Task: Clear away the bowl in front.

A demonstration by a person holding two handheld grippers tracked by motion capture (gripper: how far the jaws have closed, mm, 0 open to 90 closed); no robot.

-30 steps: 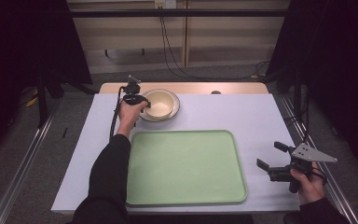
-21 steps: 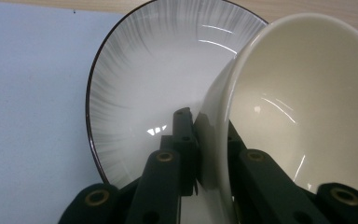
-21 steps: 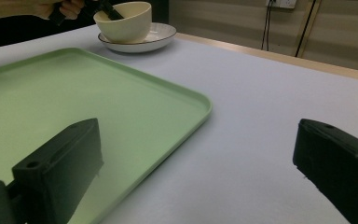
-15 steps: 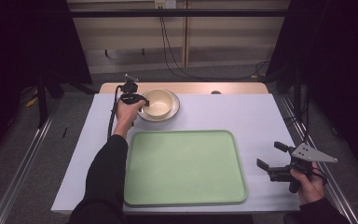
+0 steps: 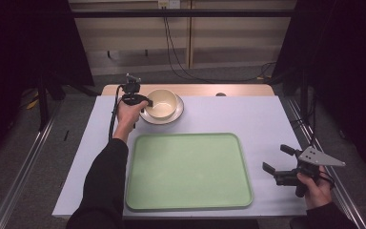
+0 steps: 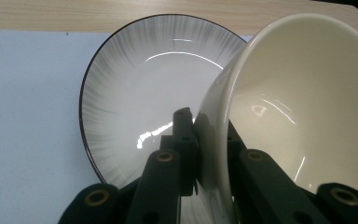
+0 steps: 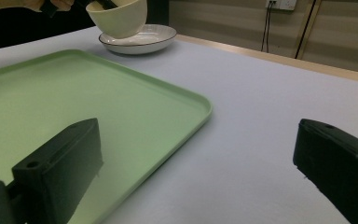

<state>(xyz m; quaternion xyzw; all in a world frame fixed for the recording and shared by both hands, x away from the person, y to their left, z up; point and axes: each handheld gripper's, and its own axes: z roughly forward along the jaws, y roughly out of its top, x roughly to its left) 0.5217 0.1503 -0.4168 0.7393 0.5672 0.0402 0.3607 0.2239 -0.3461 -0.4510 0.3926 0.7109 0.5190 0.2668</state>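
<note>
Bowl [image 6: 303,107] tilts over the plate [image 6: 135,88], rim pinched by left gripper [image 6: 205,140]; right gripper [image 7: 200,172] spread wide.

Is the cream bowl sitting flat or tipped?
Tipped. The cream bowl leans on the plate, rim pinched by the left gripper.

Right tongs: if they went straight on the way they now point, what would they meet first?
Judging by the high view, the open right tongs point toward the green tray, so its near right rim probably comes first. Depth is unclear; they may pass above it.
</note>
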